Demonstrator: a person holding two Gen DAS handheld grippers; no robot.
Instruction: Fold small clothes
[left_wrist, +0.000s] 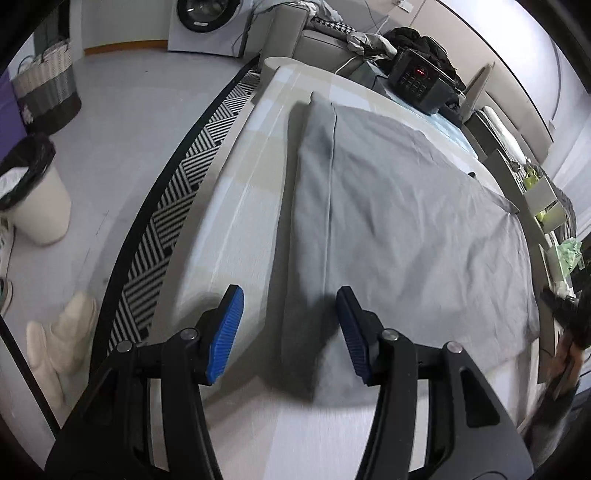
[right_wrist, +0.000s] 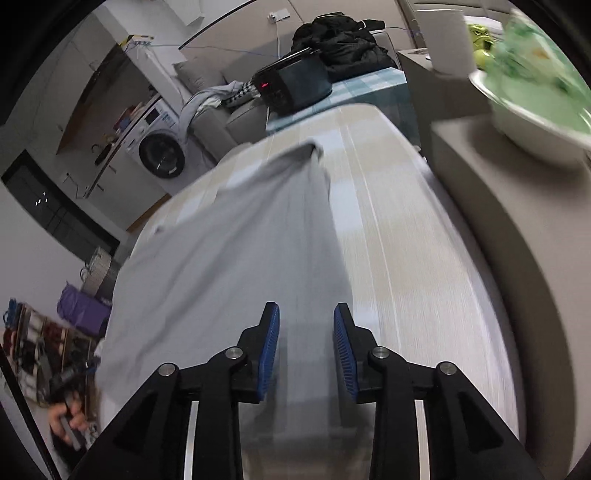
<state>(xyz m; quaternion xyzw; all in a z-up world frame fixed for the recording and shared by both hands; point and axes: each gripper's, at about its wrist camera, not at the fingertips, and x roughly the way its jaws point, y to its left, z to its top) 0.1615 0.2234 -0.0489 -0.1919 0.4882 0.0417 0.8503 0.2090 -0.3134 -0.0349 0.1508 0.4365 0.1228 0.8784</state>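
Right wrist view is pretty smeared, so the grey garment (right_wrist: 236, 236) there is just a soft shape and I can't read its edges or seams. Its lower left part runs off the table (right_wrist: 406, 258) edge, and the near end is hidden behind the tool fingers. In the left wrist view the grey garment (left_wrist: 406, 206) is sharper: it lies flat on the table (left_wrist: 236, 206), long axis running from the bottom of the frame to the upper middle, one long edge folded over into a narrow strip on its left side. The left tool (left_wrist: 290, 332) is about half open, nothing between the pads, hovering over the near end. The right tool (right_wrist: 306, 347) is partly open too, gripping nothing.
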